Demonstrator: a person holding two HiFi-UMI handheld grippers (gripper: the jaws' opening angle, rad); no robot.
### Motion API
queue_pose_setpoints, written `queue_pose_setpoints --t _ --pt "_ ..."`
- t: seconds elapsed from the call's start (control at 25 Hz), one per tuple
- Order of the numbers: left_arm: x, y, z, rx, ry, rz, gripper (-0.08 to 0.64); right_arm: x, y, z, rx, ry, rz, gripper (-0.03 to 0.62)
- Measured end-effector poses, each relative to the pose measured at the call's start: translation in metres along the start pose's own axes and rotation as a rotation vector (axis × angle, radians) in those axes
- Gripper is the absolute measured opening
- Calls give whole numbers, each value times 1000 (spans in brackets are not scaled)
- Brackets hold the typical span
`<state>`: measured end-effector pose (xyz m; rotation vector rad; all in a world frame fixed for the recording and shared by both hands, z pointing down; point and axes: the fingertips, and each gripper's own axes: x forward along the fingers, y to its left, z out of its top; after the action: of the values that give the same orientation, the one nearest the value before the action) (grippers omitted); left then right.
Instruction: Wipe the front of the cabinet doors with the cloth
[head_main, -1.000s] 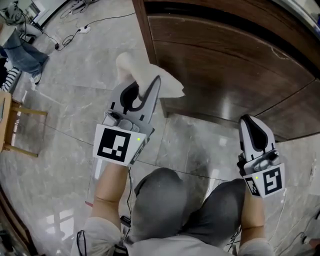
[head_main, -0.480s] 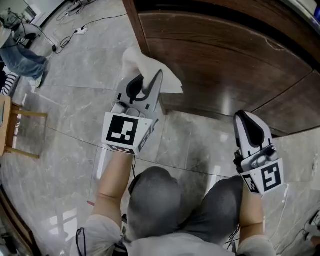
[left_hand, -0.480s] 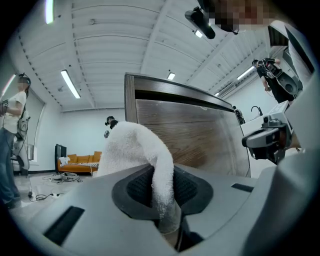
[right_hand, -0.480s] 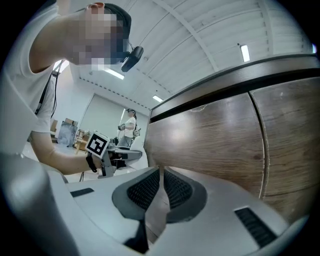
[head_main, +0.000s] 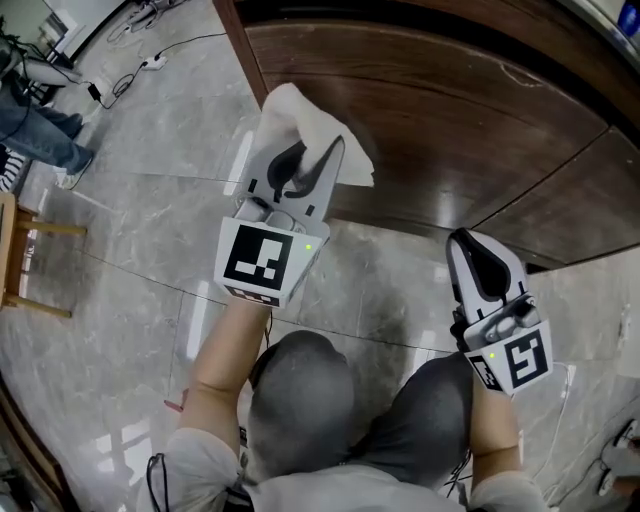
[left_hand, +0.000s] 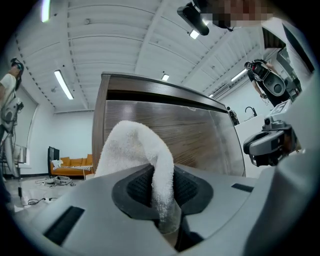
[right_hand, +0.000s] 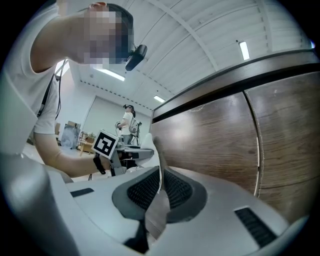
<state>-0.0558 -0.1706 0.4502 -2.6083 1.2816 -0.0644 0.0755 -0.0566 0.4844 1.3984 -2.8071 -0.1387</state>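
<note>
Cloth: the white cloth (head_main: 300, 120) is gripped between the jaws of the left gripper (head_main: 308, 165) at 11 o'clock, at the left edge of the cabinet doors (head_main: 450, 110); contact is probable but not confirmed.
Right gripper: the right gripper (head_main: 475, 255), at 4 o'clock, is closed on nothing, clear of the wood.
Progress: wiping is judged to be at an early stage; most of the door front is left.
Writing: none is legible; only square markers (head_main: 262, 258) are seen.

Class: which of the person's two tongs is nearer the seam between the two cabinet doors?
Right. The right tongs sit close by the lower end of the seam; the left tongs, gripping the cloth, are off by the far edge of the left door.
</note>
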Motion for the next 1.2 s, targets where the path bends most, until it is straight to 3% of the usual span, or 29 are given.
queue_pose_setpoints --t 0.56,1.2 --pt "34 -68 9 50 -9 -86 78 -33 -23 2 42 -44 -24 49" --pt "63 -131 27 66 -46 -177 78 -65 -51 2 16 -55 -83 49"
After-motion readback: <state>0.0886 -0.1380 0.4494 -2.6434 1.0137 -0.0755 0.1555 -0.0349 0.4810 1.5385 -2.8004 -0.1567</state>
